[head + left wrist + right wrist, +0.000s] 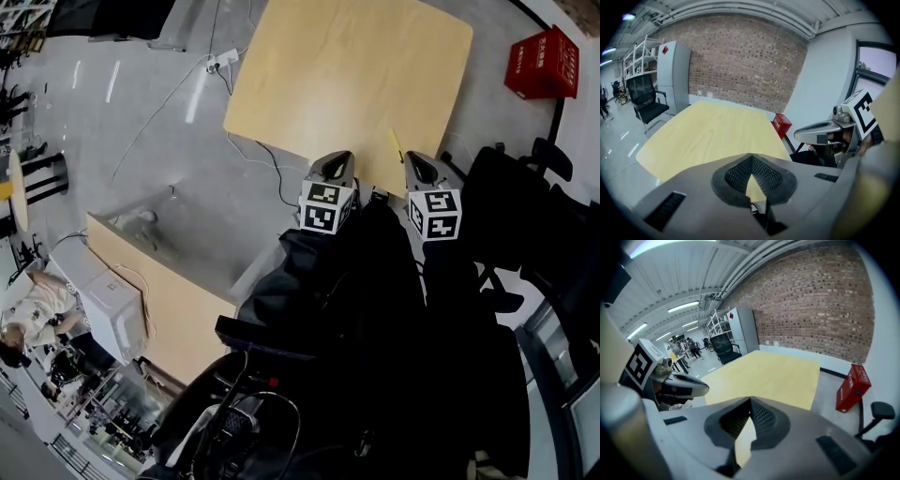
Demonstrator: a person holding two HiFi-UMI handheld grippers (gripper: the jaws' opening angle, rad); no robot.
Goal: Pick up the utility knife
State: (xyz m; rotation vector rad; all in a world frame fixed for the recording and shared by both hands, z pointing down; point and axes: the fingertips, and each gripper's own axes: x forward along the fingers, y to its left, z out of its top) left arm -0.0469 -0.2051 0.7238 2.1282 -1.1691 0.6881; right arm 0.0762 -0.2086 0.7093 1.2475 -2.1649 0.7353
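A thin yellow utility knife (396,145) lies near the front edge of the light wooden table (347,75) in the head view. It sits between my two grippers. My left gripper (335,164) is just left of it and my right gripper (419,166) just right, both at the table's front edge. Each is shut with nothing between its pads: the left gripper's (751,158) tips meet, and so do the right gripper's (750,402). Neither gripper view shows the knife; the jaws block the near part of the table.
A red crate (542,64) stands on the floor at the far right, with black office chairs (525,216) nearer. A cable and power strip (223,62) lie left of the table. A second table (164,295) with a white box (112,314) is at lower left, beside a person (28,319).
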